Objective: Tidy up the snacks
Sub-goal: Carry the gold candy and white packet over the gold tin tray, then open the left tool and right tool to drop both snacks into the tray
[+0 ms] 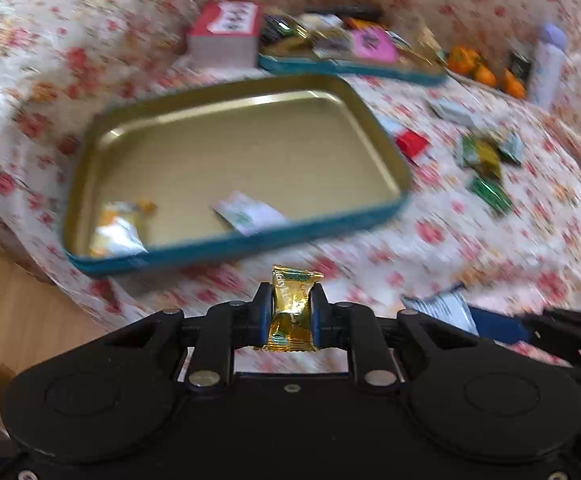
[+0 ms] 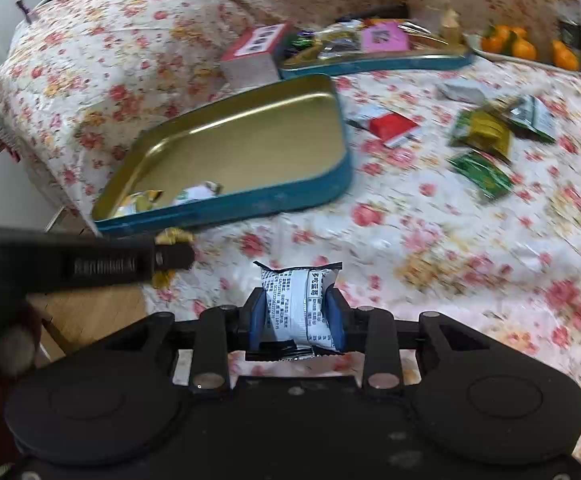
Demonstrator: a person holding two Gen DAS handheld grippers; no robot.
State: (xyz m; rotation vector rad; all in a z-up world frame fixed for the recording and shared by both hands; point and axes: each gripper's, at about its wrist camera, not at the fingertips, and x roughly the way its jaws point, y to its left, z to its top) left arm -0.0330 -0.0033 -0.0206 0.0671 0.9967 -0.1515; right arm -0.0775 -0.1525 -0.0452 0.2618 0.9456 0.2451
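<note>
Black gripper bodies, blue-padded fingers [image 1: 261, 316], silver screws.

Soft, bright daylight fills both views, with no hard shadows. Pale glare streaks the tin [image 1: 226, 152] along its gold floor. Motion blur smears the floral cloth [image 1: 470, 240] around the tin; fisheye bending curves everything toward the frame edges, where corners darken.

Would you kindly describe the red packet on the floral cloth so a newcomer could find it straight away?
Start at the nearer blue tin with the gold inside, lying on the floral cloth. Just past its far right corner lies the red packet, flat on the cloth. It is the only red wrapper there; the loose packets further right are green and yellow.
</note>
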